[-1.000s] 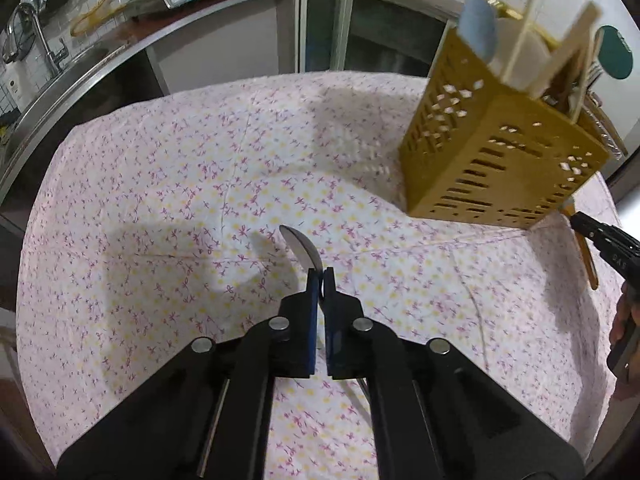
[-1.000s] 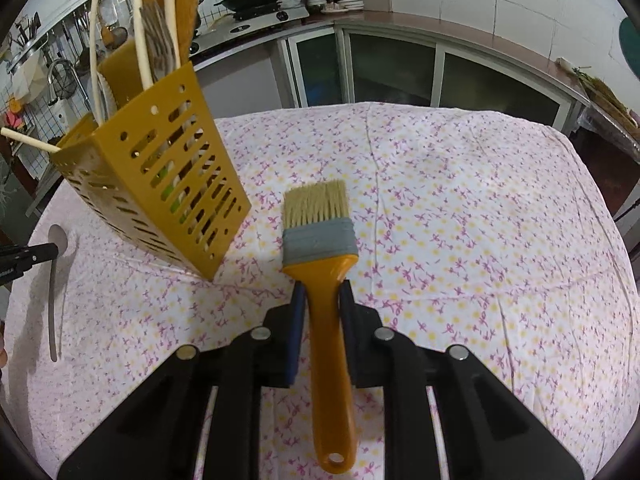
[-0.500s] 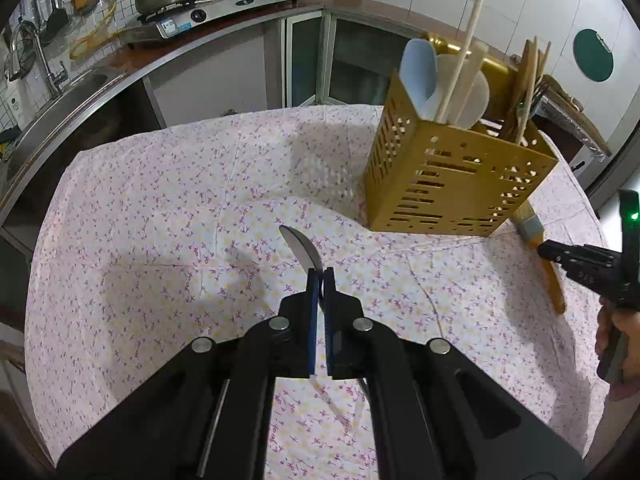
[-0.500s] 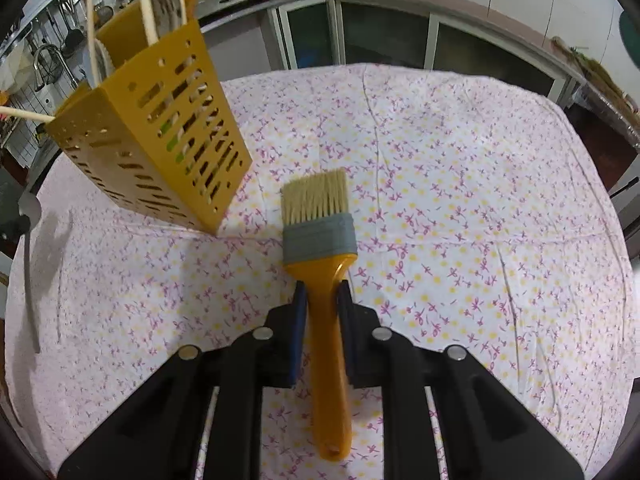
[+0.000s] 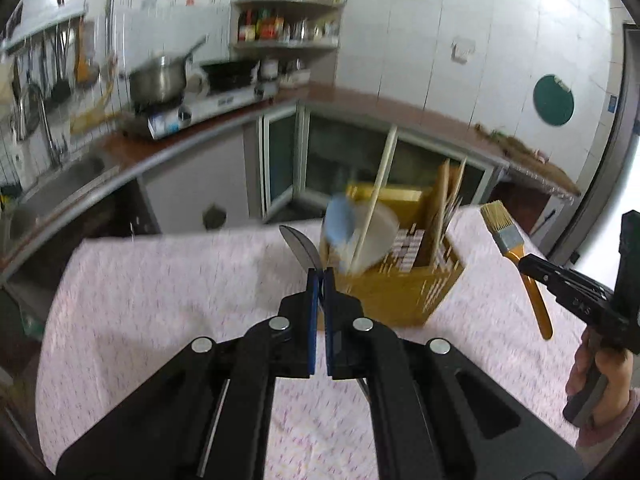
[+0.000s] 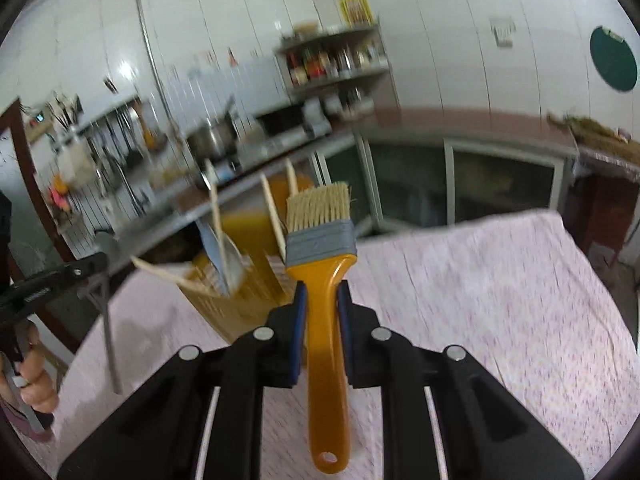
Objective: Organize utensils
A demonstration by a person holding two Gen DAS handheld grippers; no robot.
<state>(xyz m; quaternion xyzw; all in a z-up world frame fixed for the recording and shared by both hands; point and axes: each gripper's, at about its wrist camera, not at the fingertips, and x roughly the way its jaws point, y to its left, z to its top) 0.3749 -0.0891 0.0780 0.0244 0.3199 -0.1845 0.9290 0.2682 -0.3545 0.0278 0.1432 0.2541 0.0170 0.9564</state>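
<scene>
Both grippers are raised off the tablecloth (image 5: 160,300) since the earlier frame, left gripper (image 5: 319,276) clamped fully on the spoon (image 5: 300,246), right gripper (image 6: 322,300) closed narrowly on the brush (image 6: 320,236), both beside the crowded yellow caddy (image 5: 400,292); snagging on its protruding utensils is judged the risk.

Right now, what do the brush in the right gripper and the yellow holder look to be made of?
Brush: glossy orange handle, probably plastic, judging by its shine; grey band looks like dull metal; pale bristles, natural or synthetic, can't tell. Utensil holder: matte mustard-yellow with moulded slots, most likely plastic, though motion blur softens it.
</scene>
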